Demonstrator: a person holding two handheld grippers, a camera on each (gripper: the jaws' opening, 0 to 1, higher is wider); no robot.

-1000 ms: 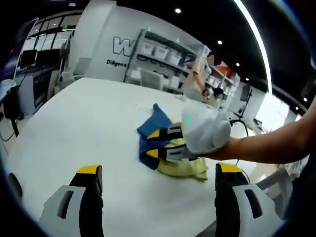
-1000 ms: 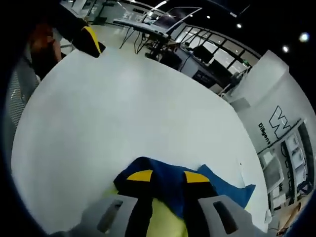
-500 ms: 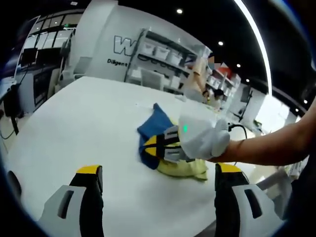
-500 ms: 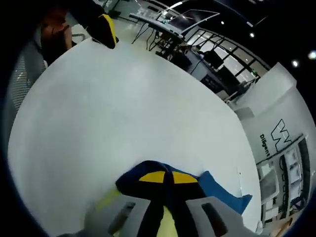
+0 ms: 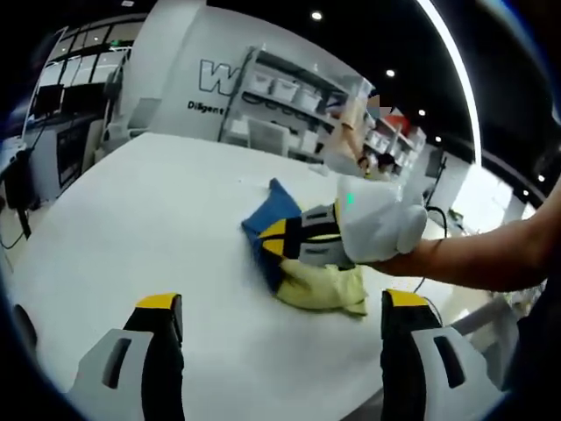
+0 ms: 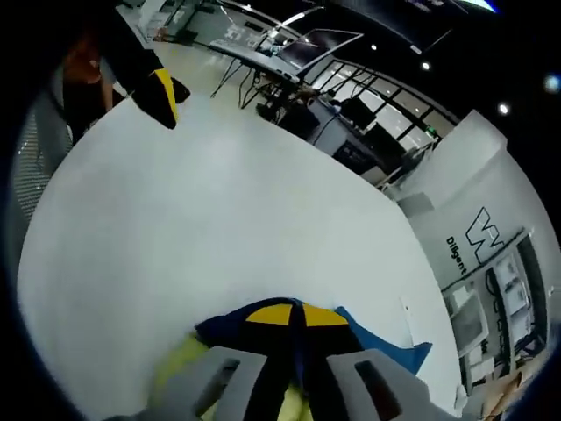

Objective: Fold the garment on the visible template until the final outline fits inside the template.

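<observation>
Right claw pinched on the garment, left claw idle and wide.

From my left gripper view, the left claw [image 5: 279, 307] hovers with jaws spread wide over the near part of the white counter [image 5: 140, 219], gripping nothing. Farther out, my right claw [image 5: 282, 242] has its yellow-tipped jaws closed together on the blue and yellow garment [image 5: 302, 272], bunched in a heap on the counter. In my right gripper view, the right claw [image 6: 292, 314] meets on the blue cloth [image 6: 368, 338].
</observation>
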